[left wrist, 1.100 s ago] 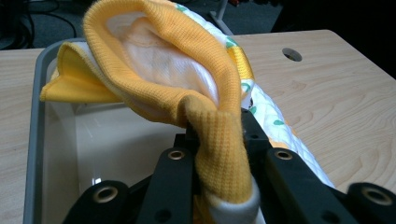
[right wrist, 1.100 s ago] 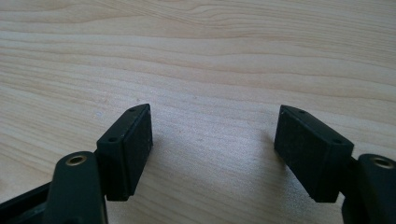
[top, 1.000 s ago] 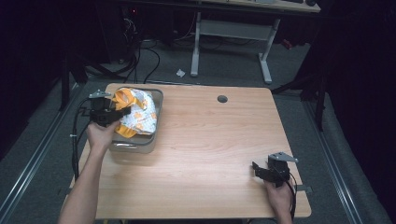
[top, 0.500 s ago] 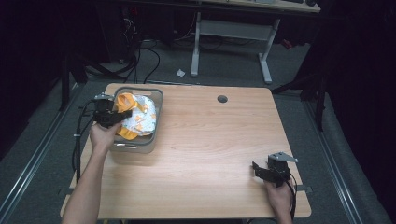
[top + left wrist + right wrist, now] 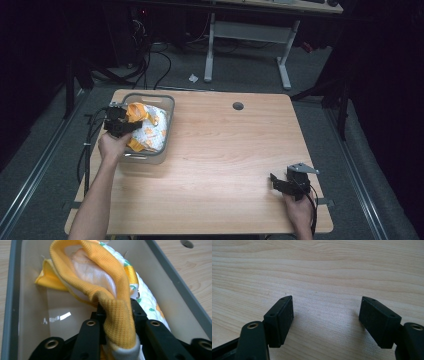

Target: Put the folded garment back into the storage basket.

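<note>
At upper left, the left gripper (image 5: 121, 125), its jaws just easing apart, is pinching the yellow-trimmed garment (image 5: 117, 315) inside the grey bin (image 5: 167, 107), apparently depositing it; the right gripper (image 5: 325, 322) is resting spread at lower right.

The wooden table (image 5: 220, 165) in front of me has a pale, streaky grain, and most of its top lies bare. Near its far edge, a little right of the middle, sits a small round hole (image 5: 238, 106). Beyond the table, on the grey floor (image 5: 310, 75), stands another desk on white legs (image 5: 284, 65). Black cables (image 5: 161, 65) trail across the floor at the far left, with a small white scrap (image 5: 193, 78) just right of them. A metal rail (image 5: 45, 155) runs along the floor on the left.
</note>
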The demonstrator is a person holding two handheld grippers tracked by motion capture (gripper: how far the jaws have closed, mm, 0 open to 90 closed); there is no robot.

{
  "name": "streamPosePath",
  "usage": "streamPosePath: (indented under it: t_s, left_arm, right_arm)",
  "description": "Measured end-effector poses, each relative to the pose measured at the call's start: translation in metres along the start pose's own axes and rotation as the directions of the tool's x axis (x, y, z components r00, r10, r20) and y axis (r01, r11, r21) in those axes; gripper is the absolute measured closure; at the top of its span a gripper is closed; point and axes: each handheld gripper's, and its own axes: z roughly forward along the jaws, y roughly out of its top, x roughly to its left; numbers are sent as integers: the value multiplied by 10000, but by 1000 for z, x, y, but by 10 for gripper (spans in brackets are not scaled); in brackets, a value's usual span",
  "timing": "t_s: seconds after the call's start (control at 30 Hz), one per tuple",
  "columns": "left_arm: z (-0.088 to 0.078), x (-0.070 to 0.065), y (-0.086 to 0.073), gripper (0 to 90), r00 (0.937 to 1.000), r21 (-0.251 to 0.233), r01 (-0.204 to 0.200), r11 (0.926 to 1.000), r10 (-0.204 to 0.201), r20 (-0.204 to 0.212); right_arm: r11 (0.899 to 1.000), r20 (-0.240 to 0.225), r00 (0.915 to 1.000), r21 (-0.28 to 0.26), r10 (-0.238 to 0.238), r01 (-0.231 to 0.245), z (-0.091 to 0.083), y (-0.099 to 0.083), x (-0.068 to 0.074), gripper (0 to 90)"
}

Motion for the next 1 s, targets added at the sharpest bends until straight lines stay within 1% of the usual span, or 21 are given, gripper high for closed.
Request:
streamPosePath:
  t_s: [0.07, 0.13, 0.23, 0.27, 0.33, 0.5, 0.67, 0.73, 0.87, 0.93, 1.0]
  left_arm:
    - [0, 1, 0, 671, 9999, 69, 137, 9999, -136, -107]
    - [0, 1, 0, 573, 9993, 16, 274, 9996, -274, -240]
    - [-3, 2, 0, 431, 9976, -108, 216, 9997, -223, -662]
    - [-4, 2, 0, 404, 9972, -145, 236, 9996, -246, -702]
    - [-9, 0, 0, 356, 9960, -331, 60, 9994, -90, -889]
    - [-26, -8, 3, 343, 9961, -1092, -124, 9939, 27, -884]
    - [-41, -21, 2, 338, 9968, -1388, -518, 9890, 427, -677]
    - [-46, -29, 2, 338, 9965, -1565, -679, 9853, 594, -585]
    - [-56, -43, 3, 336, 9975, -2026, -704, 9767, 675, -212]
    - [-58, -51, 3, 336, 9972, -2133, -736, 9742, 747, -29]
    - [-60, -59, 2, 335, 9958, -2164, -864, 9725, 910, 114]
  right_arm:
    - [10000, 1, 10000, 2, 0, 0, 0, 0, 0, 282]
    - [10000, 2, 10000, 2, 2, -2, 0, 0, 0, 282]
    - [10000, 1, 10000, 2, 2, -2, 0, 0, 0, 282]
    - [10000, 1, 10000, 2, 2, -2, 0, 0, 0, 282]
    - [10000, 1, 10000, 0, 3, -3, 0, 0, 0, 282]
    - [10000, 2, 10000, 0, 2, -2, 0, 0, 0, 282]
    - [10000, 1, 10000, -6, 5, -5, 0, 0, 0, 283]
    - [10000, 2, 10000, -7, 8, -8, 0, 0, 0, 283]
    - [10000, 2, 10000, -7, 8, -8, 0, 0, 0, 283]
    - [10000, 2, 10000, -7, 8, -8, 0, 0, 0, 283]
    - [10000, 2, 10000, 7, 7, -7, 0, 0, 0, 283]
